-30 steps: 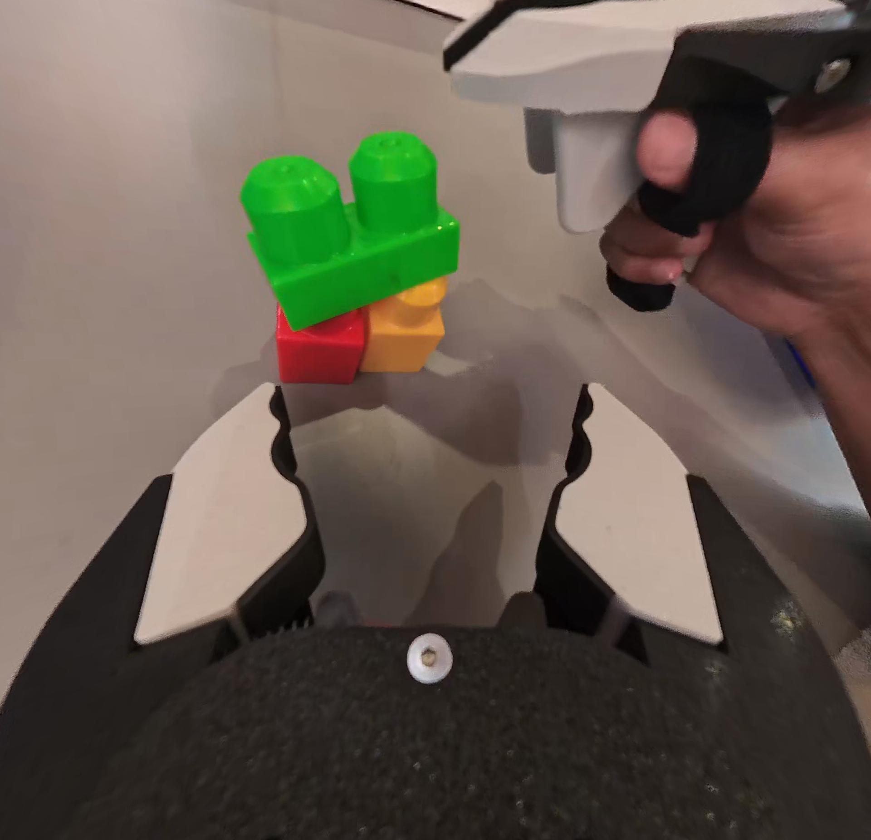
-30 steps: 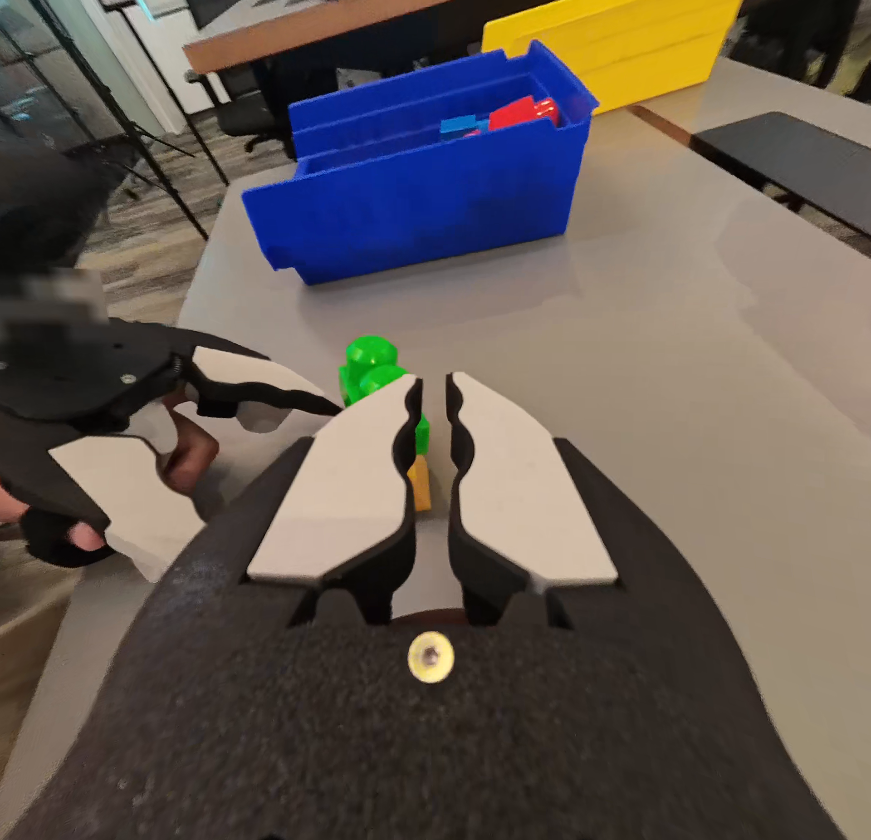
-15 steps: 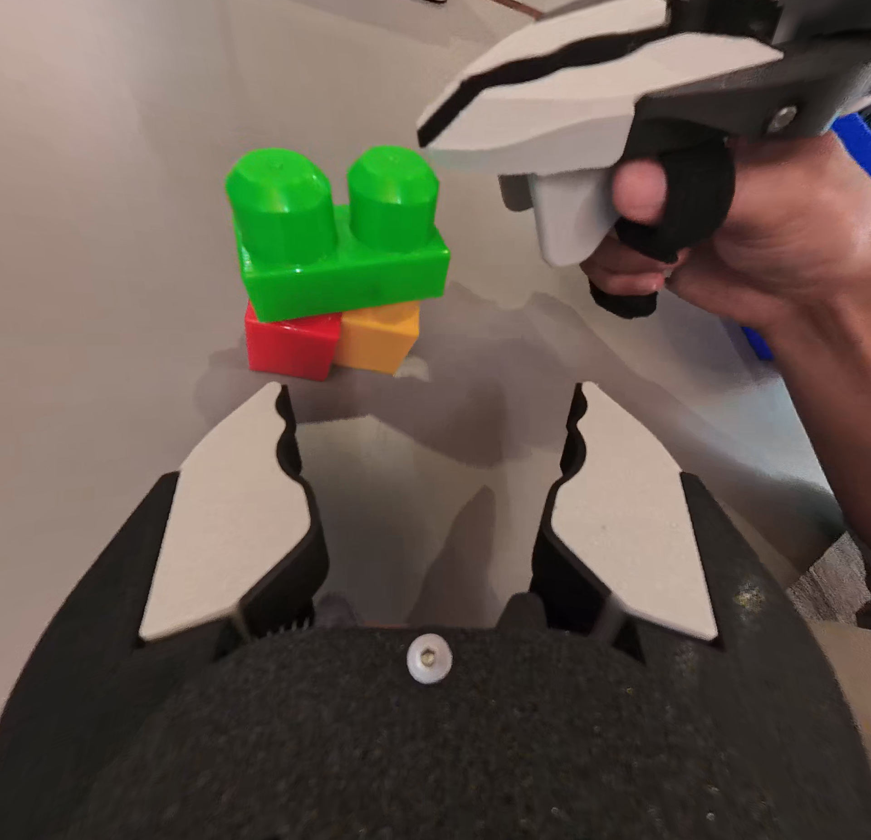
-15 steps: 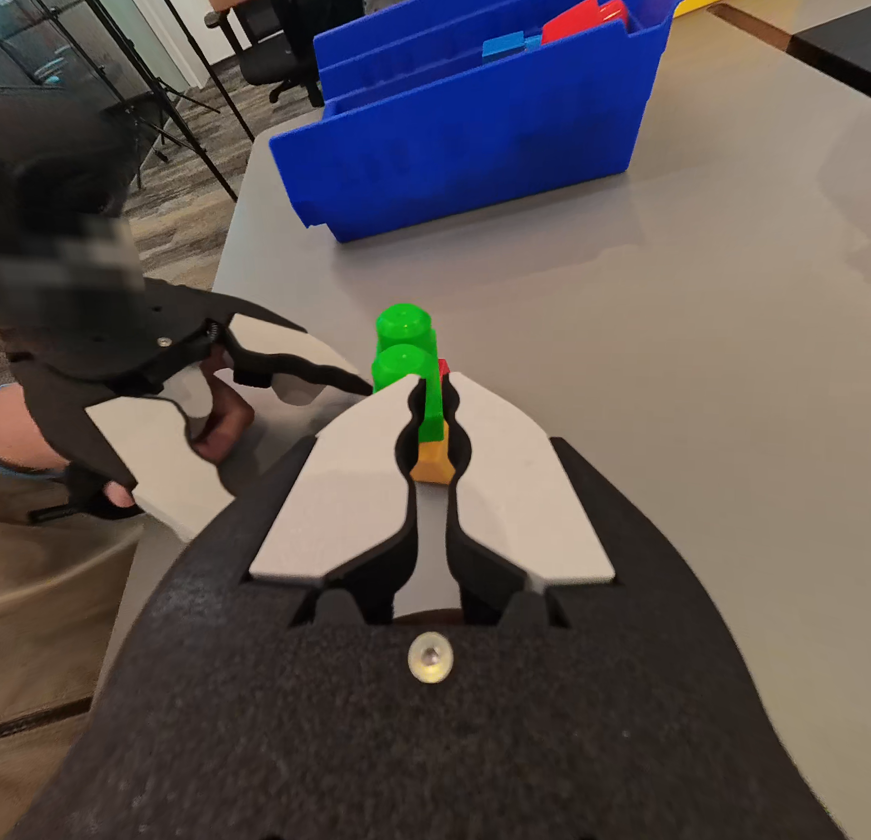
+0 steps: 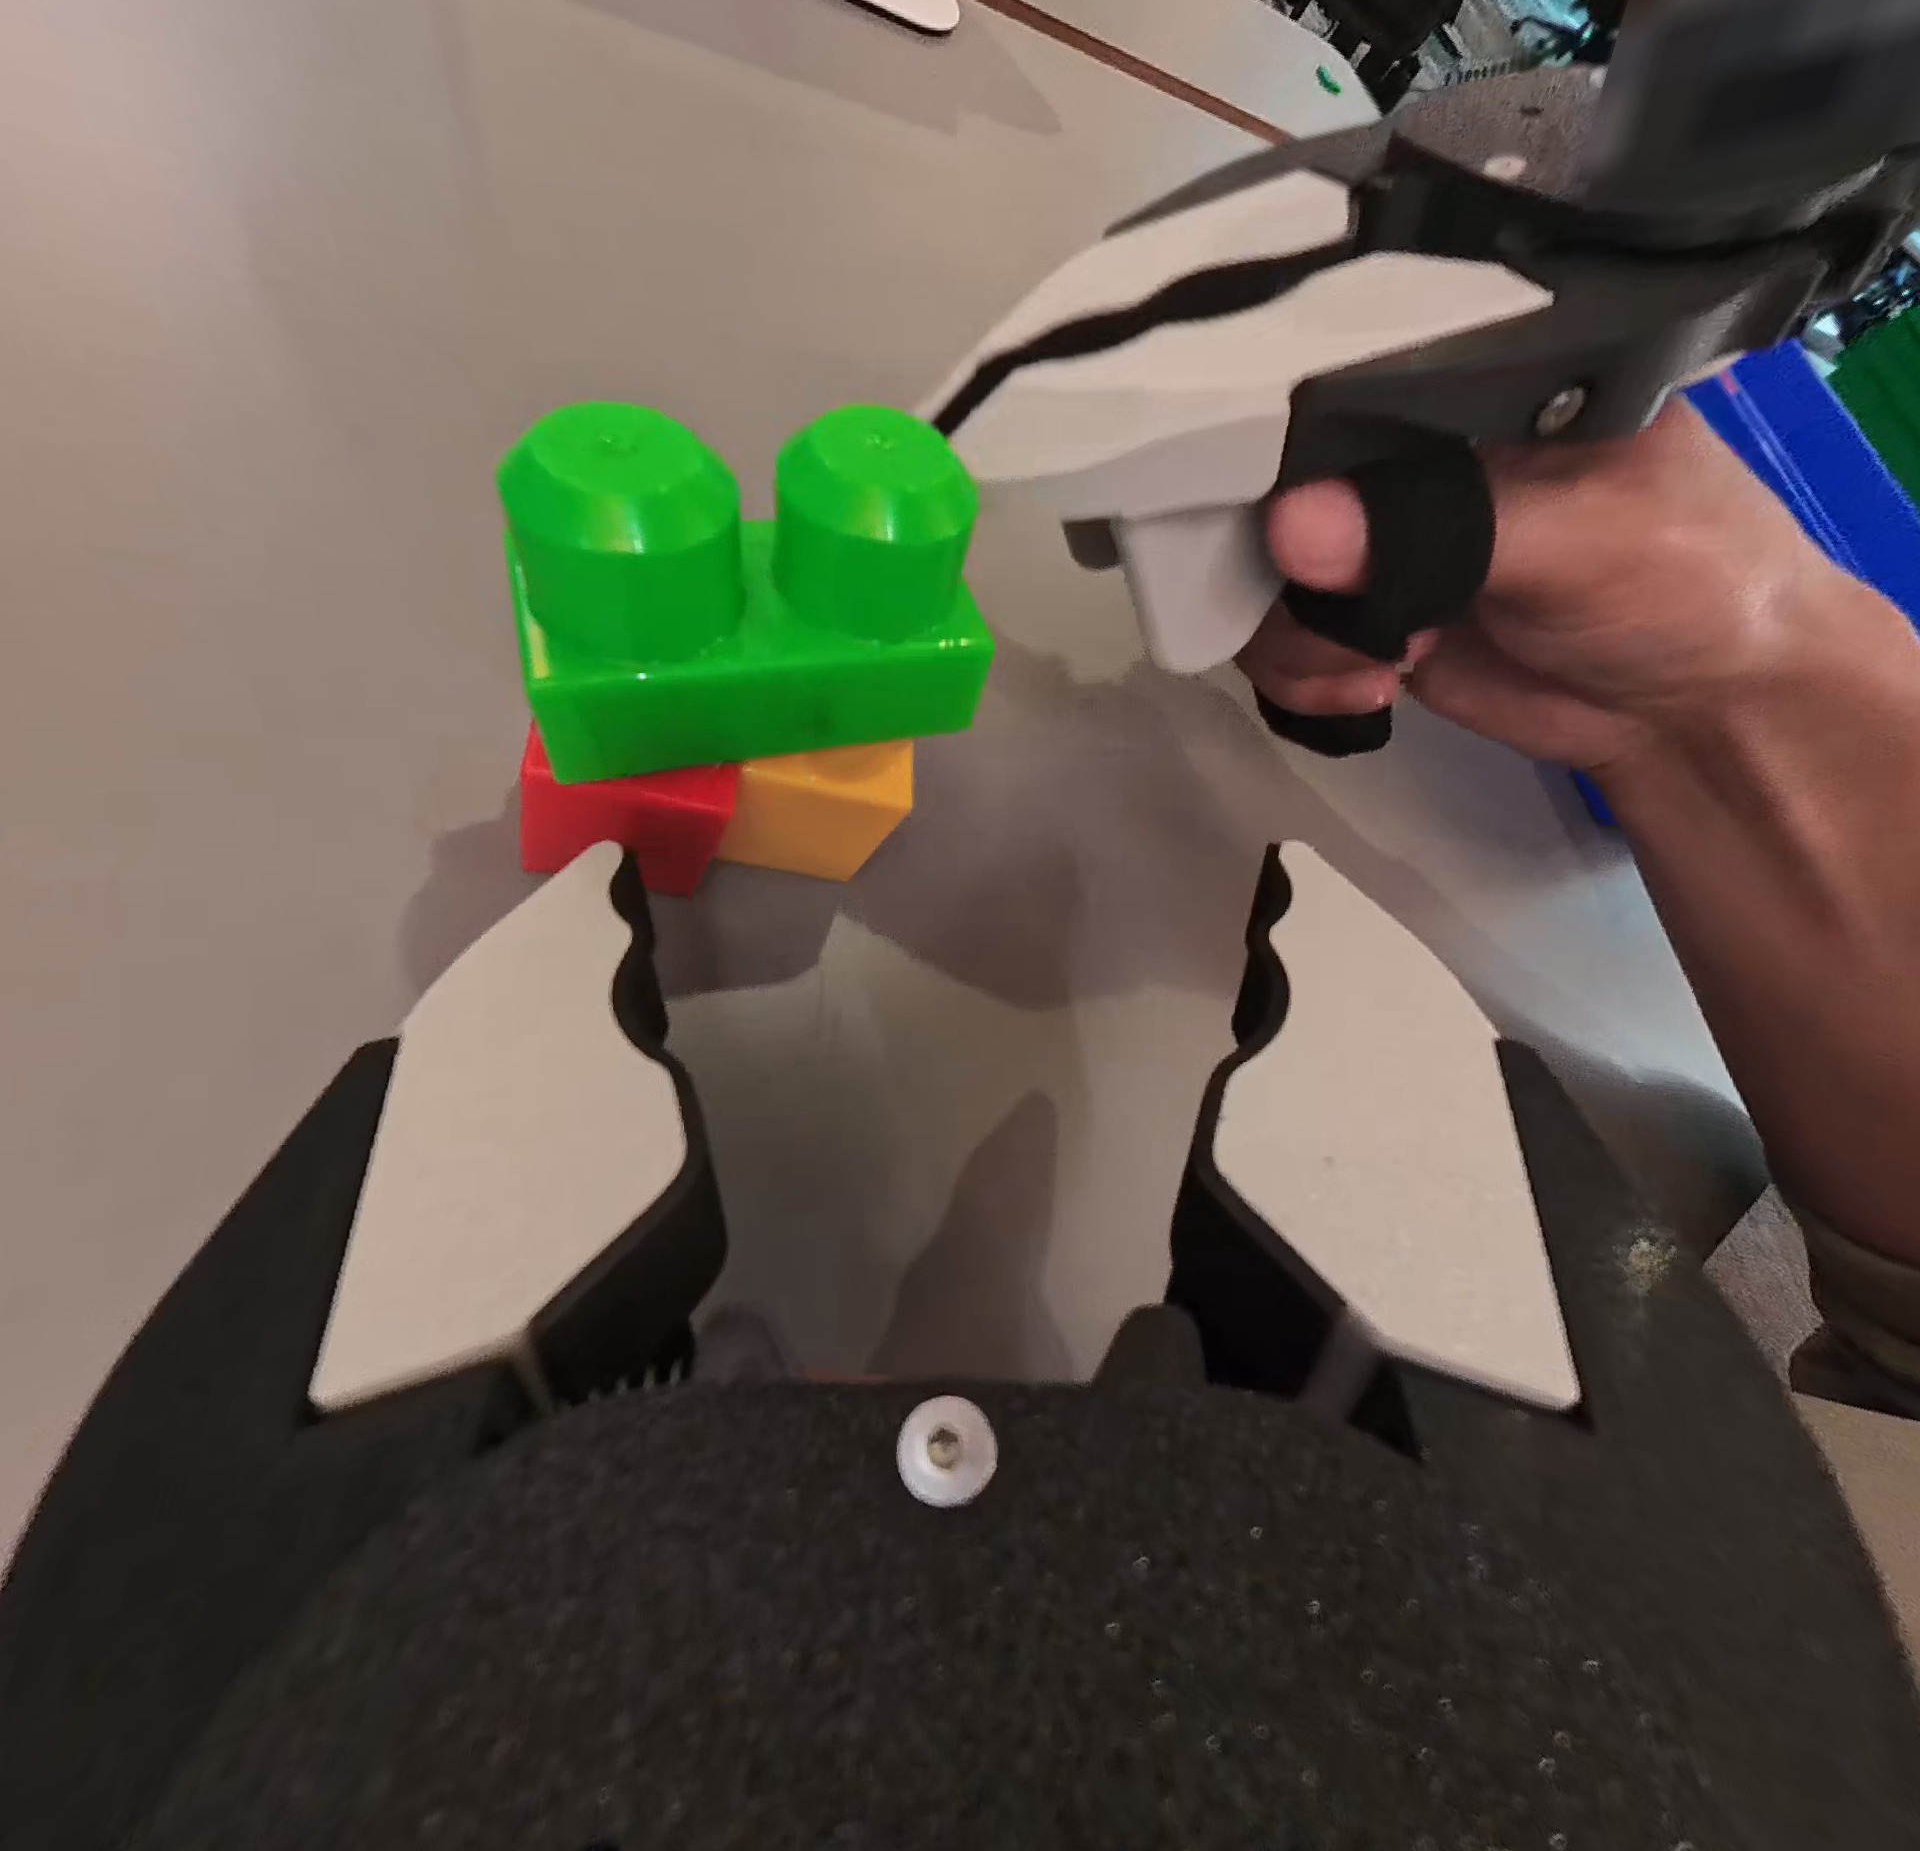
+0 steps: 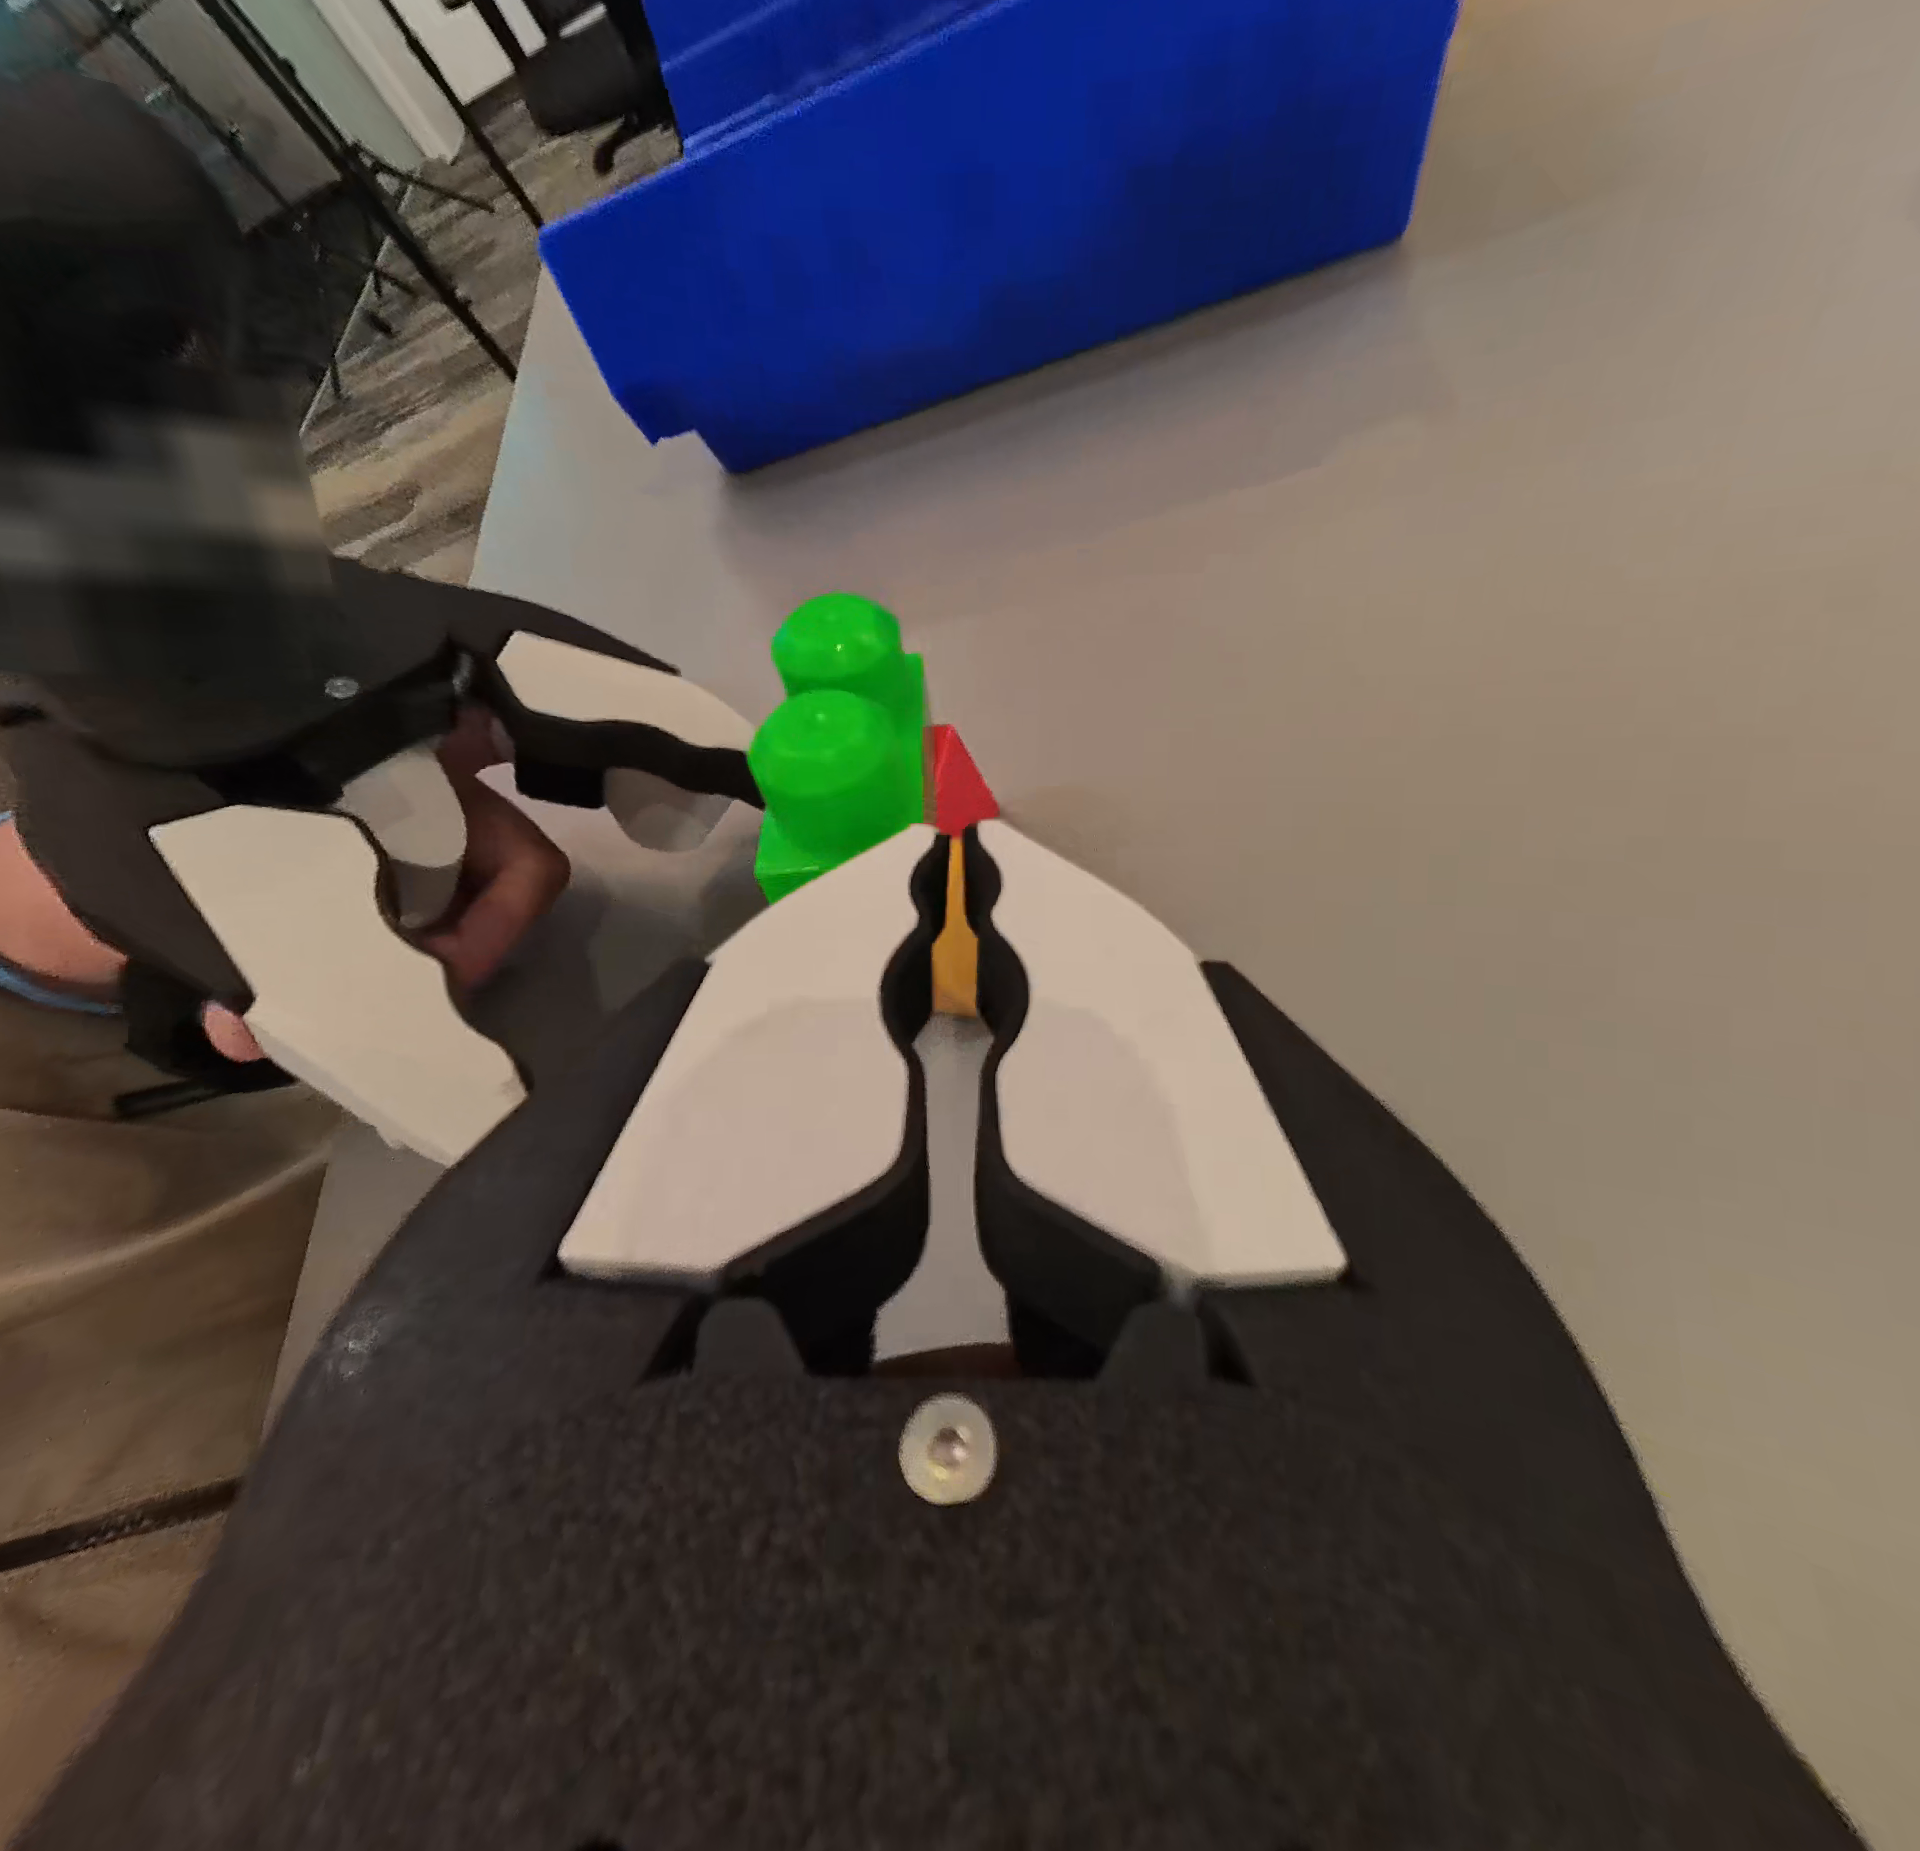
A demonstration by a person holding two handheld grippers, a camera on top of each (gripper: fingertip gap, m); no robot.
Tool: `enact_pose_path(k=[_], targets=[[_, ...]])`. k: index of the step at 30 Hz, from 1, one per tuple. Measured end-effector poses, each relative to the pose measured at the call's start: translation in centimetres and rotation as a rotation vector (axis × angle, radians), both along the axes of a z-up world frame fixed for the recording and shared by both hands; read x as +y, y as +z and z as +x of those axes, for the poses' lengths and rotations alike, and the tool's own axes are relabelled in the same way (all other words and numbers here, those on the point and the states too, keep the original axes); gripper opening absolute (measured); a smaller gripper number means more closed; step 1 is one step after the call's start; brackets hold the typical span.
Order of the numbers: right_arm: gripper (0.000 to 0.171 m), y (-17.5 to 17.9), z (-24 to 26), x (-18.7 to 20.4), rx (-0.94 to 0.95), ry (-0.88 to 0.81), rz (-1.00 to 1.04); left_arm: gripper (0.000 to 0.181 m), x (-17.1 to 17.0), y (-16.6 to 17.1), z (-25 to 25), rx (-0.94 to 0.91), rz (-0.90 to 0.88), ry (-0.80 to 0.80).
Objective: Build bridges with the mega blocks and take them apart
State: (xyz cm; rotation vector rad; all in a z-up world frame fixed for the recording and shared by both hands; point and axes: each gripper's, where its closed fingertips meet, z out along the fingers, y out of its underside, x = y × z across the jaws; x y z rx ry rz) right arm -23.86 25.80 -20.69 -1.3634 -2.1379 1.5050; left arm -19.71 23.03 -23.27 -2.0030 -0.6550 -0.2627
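A blue bin (image 6: 997, 222) stands on the grey table (image 6: 1455, 710) beyond the bridge: a green block (image 5: 748, 648) sits across a red block (image 5: 623, 814) and a yellow block (image 5: 821, 804) (these two touching). The left gripper (image 5: 940, 866) has its fingers spread wide and empty just before the bridge; the right gripper (image 6: 948, 845) has its fingers nearly together, empty, beside the green block. Tripod legs (image 6: 416, 139) stand on the floor behind.

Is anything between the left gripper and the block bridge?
Nothing visible. The left gripper, jaws open, faces the red block and orange block under the green block; the right gripper sits off to one side.
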Motion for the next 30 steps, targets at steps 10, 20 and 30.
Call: enact_pose_path(k=[10, 20, 30], targets=[[0.001, -0.2, 0.9, 0.3, -0.017, -0.017, 0.0, 0.106, -0.1, 0.1, 0.1, -0.029, 0.009, -0.012], [0.0, -0.2, 2.2, -1.8, -0.026, 0.004, -0.011, 0.108, 1.0, 0.2, 0.7, -0.053, 0.004, -0.073], [0.001, 0.2, 3.4, 1.4, -0.007, -0.103, 0.019, 0.106, -2.1, 0.9, 0.3, 0.035, -0.01, -0.111]])
